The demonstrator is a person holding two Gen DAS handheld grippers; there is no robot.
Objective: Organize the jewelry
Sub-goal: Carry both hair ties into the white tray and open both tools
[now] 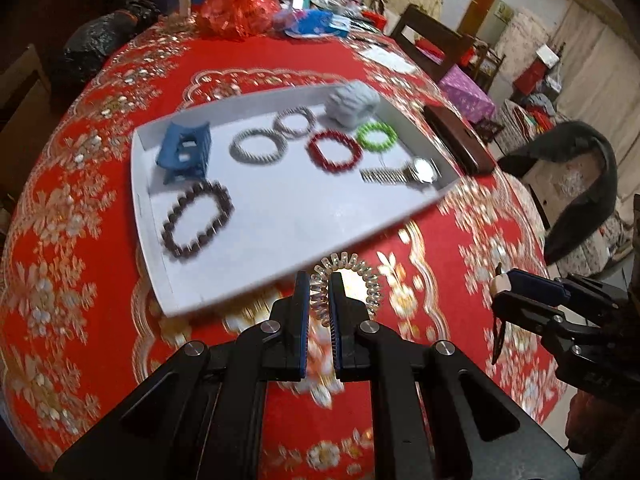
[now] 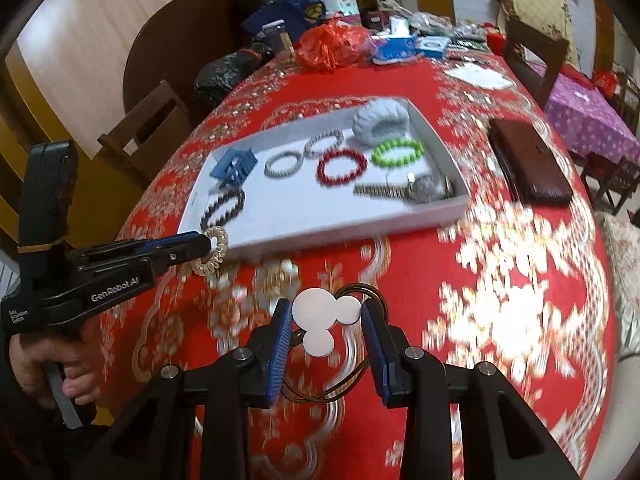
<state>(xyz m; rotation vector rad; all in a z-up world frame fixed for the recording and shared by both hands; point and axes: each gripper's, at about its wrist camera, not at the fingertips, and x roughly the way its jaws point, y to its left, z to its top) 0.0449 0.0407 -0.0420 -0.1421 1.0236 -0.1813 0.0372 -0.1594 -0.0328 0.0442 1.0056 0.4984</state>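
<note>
red cloth with gold flowers covers the table in the left wrist view. the left gripper, at 6 o'clock, is clenched on a clear coiled hair tie just short of the near edge of a white tray. inside the tray: a dark bead bracelet at 9 o'clock, a blue claw clip, a red bracelet, a green bracelet and a watch at 3 o'clock.

right wrist view — the right gripper at 6 o'clock grips a white-disc pendant on a brown cord above the cloth. the left gripper shows at 9 o'clock, held by a hand, its hair tie at the tray's near corner.
</note>
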